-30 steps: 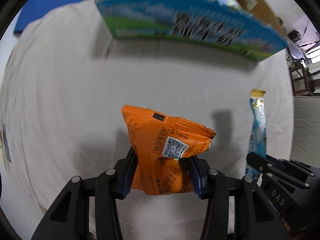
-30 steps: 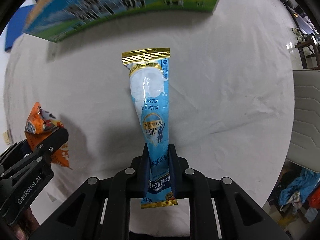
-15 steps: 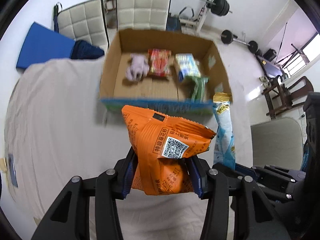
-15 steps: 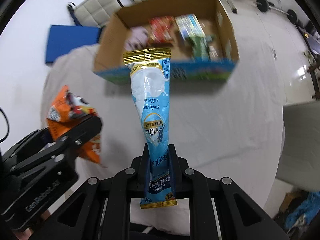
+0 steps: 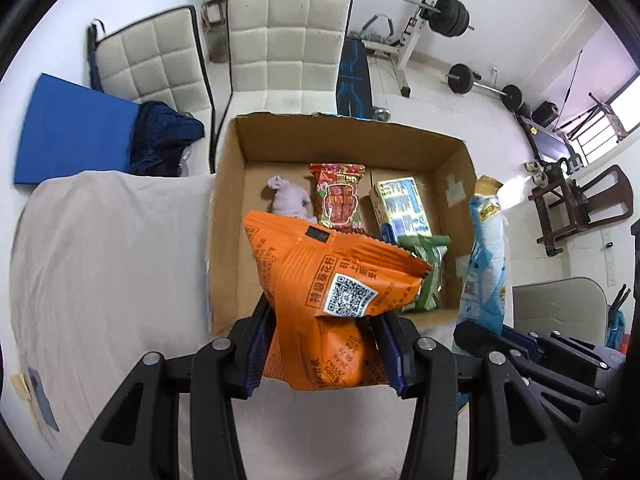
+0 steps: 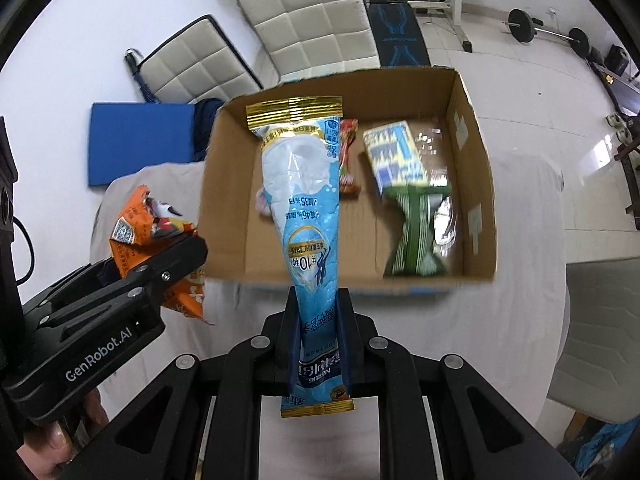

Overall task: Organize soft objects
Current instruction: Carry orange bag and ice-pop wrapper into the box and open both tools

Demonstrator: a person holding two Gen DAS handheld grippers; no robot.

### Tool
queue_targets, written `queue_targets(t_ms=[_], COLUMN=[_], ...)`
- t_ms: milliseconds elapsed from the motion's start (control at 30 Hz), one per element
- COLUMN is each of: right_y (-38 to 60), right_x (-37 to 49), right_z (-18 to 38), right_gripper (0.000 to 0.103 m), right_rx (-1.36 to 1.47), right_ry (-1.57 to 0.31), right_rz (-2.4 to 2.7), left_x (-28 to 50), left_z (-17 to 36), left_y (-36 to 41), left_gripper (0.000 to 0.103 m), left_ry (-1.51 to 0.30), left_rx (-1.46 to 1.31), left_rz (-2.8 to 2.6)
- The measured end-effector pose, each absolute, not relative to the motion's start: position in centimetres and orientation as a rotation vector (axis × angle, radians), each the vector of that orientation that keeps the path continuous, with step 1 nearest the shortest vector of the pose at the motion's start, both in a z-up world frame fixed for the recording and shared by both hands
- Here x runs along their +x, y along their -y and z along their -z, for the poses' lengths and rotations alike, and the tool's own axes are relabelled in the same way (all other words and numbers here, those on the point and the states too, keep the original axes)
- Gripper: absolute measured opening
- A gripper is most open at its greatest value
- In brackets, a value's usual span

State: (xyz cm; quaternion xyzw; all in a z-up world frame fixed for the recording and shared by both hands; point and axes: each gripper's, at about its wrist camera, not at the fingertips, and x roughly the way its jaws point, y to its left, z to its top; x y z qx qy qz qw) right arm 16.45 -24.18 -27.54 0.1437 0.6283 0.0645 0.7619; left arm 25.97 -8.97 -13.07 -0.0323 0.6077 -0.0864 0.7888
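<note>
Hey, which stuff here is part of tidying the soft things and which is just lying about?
Job: orange snack bag in left gripper; blue pouch in right gripper; cardboard box.
Lying about: white chairs; blue mat; barbell.

White tiled floor (image 5: 460,116); two padded chairs (image 5: 280,36) — barbell rack (image 5: 424,4) behind.

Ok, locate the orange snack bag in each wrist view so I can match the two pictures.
Left wrist view: the orange snack bag fills the lower centre, clamped in the left gripper, in front of the cardboard box.
Right wrist view: the same bag sits at the left edge, held by the left gripper seen from the side, left of the box.
Shared landmark: the green packet inside the box.
</note>
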Motion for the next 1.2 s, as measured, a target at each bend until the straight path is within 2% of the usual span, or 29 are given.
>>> queue_targets(t_ms=[300,567,1200], right_y=[24.6,24.1,23.6], right_x=[23.6,26.3,27.7], right_z=[33.2,38.8,44.7], right_gripper=[0.017,0.017,0.019], right_rx=[0.33,0.275,0.198], right_ry=[-1.437,-1.504,-1.612], right_rz=[-0.071,-0.032,-0.046], left_x=[31.9,34.2,33.6], left_z=[18.5,24.2,28.0], left_y=[9.1,9.3,10.1], left_gripper=[0.045,0.045,0.046], left_ry=[-1.404,-1.494,-1.599], left_rx=[-0.041,-0.013,0.025], left_rz=[0.174,0.149,0.143])
